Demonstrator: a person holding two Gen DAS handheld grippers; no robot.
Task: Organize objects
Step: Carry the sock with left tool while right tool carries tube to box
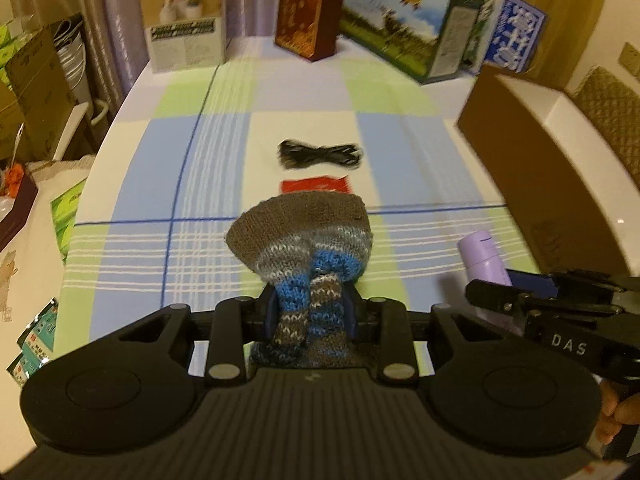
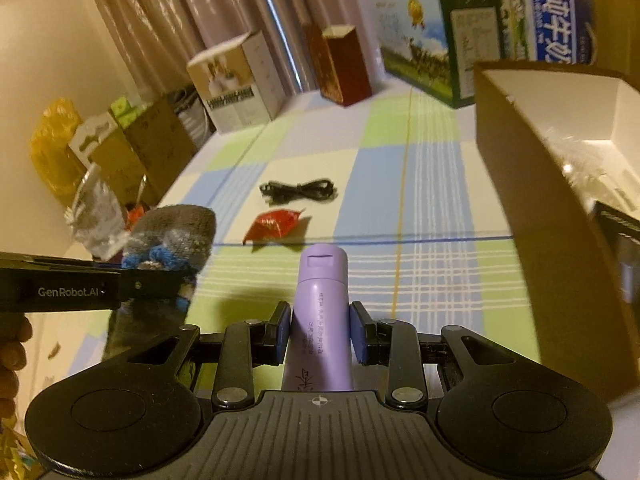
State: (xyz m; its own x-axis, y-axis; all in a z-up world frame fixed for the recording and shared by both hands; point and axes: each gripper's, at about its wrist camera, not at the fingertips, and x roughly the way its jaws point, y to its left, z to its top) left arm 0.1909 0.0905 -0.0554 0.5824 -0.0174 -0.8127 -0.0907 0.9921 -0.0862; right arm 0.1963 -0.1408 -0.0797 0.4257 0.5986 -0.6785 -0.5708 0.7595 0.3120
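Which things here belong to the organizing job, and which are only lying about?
Job:
knitted sock in left gripper
purple bottle in right gripper
black cable
red packet
open brown box

Lying about:
upright cartons at the far edge

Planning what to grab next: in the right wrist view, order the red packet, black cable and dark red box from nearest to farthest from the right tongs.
1. Red packet, just ahead, slightly left.
2. Black cable, just beyond it.
3. Dark red box, at the table's far edge.
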